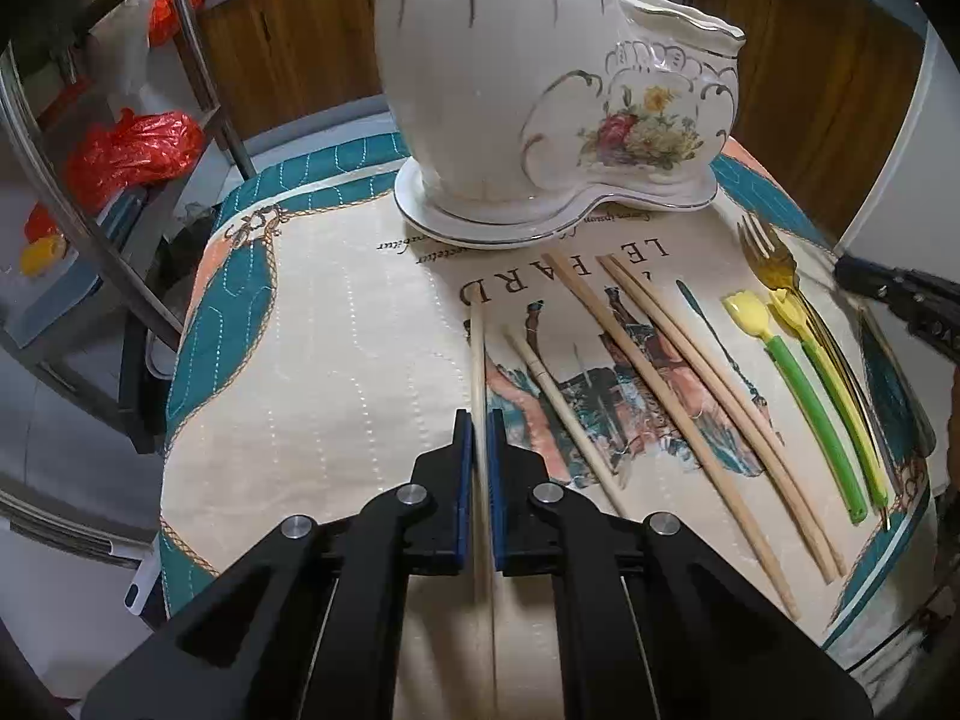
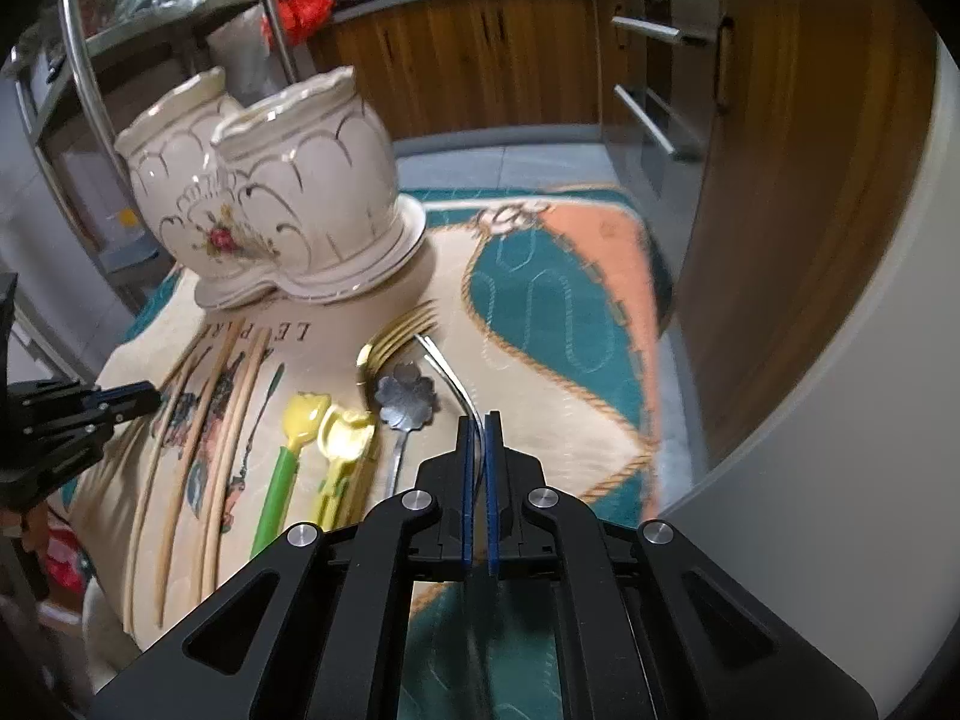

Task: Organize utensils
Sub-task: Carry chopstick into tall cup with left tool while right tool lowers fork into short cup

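Ceramic holder (image 1: 510, 90) upright on table (image 1: 312, 360), contents hidden. Left claw (image 1: 479, 420) clamped on chopstick (image 1: 477, 354) pointing at holder; right claw (image 2: 479, 420) pinching silver fork (image 2: 447, 369).

printed quilted tablecloth (image 1: 312, 324), red plastic bags (image 1: 135, 147) on metal shelf (image 1: 102, 252), wooden kitchen cabinets (image 2: 480, 54)

From the left wrist we look steeply down along the left gripper (image 1: 479, 420), close over the cloth (image 1: 336, 360), toward the holder (image 1: 510, 90). From the right wrist we look down along the right gripper (image 2: 479, 423), facing the same holder (image 2: 288, 192) from its other side. Both views share the utensil row and holder.
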A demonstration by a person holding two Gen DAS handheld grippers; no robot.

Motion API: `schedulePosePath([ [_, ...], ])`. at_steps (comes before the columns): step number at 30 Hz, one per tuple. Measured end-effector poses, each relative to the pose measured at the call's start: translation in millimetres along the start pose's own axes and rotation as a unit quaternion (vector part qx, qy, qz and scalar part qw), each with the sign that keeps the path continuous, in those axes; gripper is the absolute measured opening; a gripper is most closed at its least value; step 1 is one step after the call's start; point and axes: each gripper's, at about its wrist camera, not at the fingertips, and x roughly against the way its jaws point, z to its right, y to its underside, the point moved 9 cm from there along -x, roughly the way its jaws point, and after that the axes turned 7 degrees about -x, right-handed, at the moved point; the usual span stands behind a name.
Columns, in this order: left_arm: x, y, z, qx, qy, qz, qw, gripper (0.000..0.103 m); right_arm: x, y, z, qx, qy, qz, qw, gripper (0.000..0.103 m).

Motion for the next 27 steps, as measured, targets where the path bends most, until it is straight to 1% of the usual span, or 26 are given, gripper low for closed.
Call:
schedulePosePath([
  [2,2,1,-3,-0.001,-0.003,0.005,1.0000,0.005,11,-4,2,-0.005,-0.006,0.019,1.000,0.004],
  [5,11,3,-6,0.000,-0.007,0.024,0.9997,0.005,29,-14,-1,-0.005,-0.023,0.052,0.998,0.004],
  [10,42,1,-14,0.008,-0.012,0.082,0.9965,0.005,62,-30,-18,0.011,-0.050,0.109,0.993,0.004],
  [11,50,-1,-16,0.007,-0.019,0.098,0.9950,0.005,68,-33,-22,0.015,-0.055,0.120,0.991,0.004],
  [13,63,-2,-20,0.009,-0.032,0.119,0.9924,0.005,78,-40,-31,0.024,-0.064,0.140,0.988,0.004],
  [17,99,-16,-30,0.020,-0.049,0.188,0.9808,0.005,101,-54,-51,0.047,-0.075,0.191,0.978,0.003],
  [19,112,-27,-38,0.028,-0.057,0.214,0.9747,0.005,104,-61,-59,0.057,-0.075,0.203,0.975,0.003],
  [21,126,-39,-43,0.041,-0.053,0.246,0.9670,0.005,109,-70,-68,0.064,-0.080,0.212,0.972,0.003],
  [23,143,-56,-46,0.052,-0.041,0.283,0.9569,0.005,114,-80,-75,0.068,-0.086,0.224,0.968,0.003],
  [25,154,-71,-49,0.055,-0.033,0.308,0.9491,0.005,119,-92,-83,0.071,-0.090,0.234,0.965,0.003],
  [27,165,-93,-49,0.052,-0.028,0.336,0.9401,0.005,123,-108,-89,0.070,-0.099,0.242,0.963,0.003],
])
